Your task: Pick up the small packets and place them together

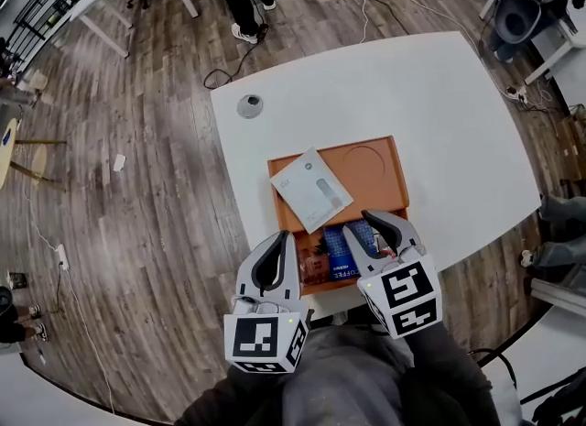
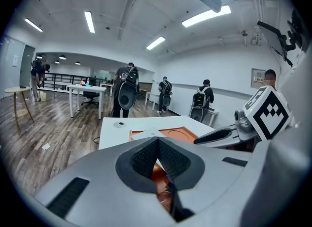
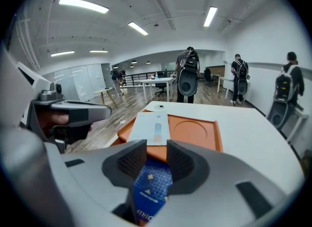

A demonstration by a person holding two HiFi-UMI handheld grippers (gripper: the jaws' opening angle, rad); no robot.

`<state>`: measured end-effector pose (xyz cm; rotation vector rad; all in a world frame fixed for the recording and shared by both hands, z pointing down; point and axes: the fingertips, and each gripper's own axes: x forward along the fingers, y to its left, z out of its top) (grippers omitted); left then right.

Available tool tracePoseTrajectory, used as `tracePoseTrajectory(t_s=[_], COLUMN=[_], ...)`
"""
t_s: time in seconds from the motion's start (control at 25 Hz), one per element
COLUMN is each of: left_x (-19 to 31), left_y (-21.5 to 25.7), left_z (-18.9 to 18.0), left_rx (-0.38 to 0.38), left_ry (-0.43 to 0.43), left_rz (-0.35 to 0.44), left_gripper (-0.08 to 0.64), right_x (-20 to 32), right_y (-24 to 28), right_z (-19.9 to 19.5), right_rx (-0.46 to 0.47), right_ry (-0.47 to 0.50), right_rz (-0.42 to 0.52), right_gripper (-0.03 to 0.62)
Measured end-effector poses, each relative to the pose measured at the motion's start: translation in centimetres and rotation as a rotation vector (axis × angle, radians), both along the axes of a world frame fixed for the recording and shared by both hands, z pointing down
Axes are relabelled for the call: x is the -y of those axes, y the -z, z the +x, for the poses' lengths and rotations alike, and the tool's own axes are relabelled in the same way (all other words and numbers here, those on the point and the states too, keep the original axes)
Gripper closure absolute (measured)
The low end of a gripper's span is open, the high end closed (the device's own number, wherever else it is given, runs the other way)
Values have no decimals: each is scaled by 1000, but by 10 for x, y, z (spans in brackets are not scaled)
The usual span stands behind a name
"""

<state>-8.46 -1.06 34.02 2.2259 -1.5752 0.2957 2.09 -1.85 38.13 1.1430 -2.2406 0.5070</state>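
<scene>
**Blue packet (image 1: 339, 248) lined up, nothing gripped yet**

Head view: on the white table (image 1: 439, 113) stands an orange tray (image 1: 396, 169). A white leaflet (image 1: 311, 191) lies across its far left part. The blue packet and a reddish packet (image 1: 314, 265) lie side by side at its near end, touching or almost so. The left gripper (image 1: 286, 235) hangs over the reddish one. The right gripper (image 1: 359, 223) is just beside it on the right, at the blue packet's right edge.

Left gripper view: the fingertips meet with nothing pinched between them. Through the slit below them only a bit of tray and something crinkled shows. The other gripper's finger juts in close from the right.

Right gripper view: the fingers stand apart. The blue packet shows in the gap low down, and tray and leaflet show beyond the tips. The pads do not appear to press on it.

What could go wrong, as I judge it:
- The packet is thin and flat, so a close made too high or on one corner may let it slide out or only nudge it along the tray.
- A low reach could catch the tray's rim or the leaflet's near edge.
- The left fingers must part before they can take anything.
- The two tools are so near each other that they may knock together over the packets.
</scene>
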Motion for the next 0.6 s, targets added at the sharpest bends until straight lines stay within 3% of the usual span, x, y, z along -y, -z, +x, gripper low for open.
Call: tracePoseTrajectory(t_s=[0.6], left_x=[-27], left_y=[-10], left_z=[17], left_rx=[16], left_ry=[-96], left_rz=[-19], left_gripper=[565], right_x=[-40], right_y=[-39], right_z=[25], right_rx=[-35], right_ry=[-91], right_rz=[-96], right_gripper=[472])
